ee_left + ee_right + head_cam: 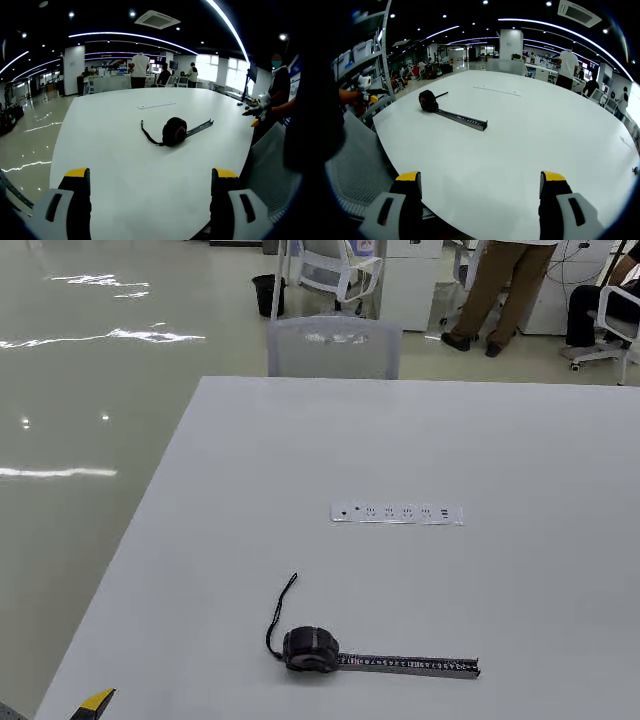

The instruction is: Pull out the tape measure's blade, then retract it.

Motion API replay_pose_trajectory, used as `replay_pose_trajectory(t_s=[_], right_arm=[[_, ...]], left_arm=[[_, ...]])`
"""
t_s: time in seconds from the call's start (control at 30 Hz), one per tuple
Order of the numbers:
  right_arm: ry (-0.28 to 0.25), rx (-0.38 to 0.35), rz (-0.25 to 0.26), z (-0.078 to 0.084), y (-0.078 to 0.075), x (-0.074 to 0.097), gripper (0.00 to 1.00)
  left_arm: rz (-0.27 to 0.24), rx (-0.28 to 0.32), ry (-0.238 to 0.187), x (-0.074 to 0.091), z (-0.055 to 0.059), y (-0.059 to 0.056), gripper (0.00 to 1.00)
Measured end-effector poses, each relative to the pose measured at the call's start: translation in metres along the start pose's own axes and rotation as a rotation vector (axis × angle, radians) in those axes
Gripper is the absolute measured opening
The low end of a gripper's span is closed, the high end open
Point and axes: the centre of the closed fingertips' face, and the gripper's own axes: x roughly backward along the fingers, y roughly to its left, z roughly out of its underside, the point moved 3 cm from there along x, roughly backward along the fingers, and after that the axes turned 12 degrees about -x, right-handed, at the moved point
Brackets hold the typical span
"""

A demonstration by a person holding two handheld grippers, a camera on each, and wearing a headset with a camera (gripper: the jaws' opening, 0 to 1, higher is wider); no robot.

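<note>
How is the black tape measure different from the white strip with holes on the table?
The tape measure is black with a round case; the socket strip is white, flat and thin. The tape measure lies nearer the person, the socket strip farther back. The tape measure has its blade pulled out; the socket strip has nothing sticking out. Both lie on the white table.

Your head cam looks fwd & down over the table [500,440] from its near edge, tape [311,649] close below, strip [397,513] mid-surface. Cam on the L gripper [150,175] sits low off the near-left corner, facing across to the tape's case side. Cam on the R gripper [480,176] sits low off the near edge further right, facing the blade end. All 3 share tape, strip & surface.
</note>
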Motion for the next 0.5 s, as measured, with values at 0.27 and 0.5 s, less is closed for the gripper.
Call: replay_pose_trajectory(t_s=[0.27, 0.5], right_arm=[[-0.001, 0.002, -0.001, -0.0014, -0.0019, 0.0005, 1.00], [0.001, 0.005, -0.001, -0.0034, -0.0008, 0.0010, 1.00]], left_arm=[[0.011, -0.006, 0.003, -0.0023, 0.0053, 0.0026, 0.99], [0.009, -0.007, 0.002, -0.0025, 0.0048, 0.0047, 0.99]])
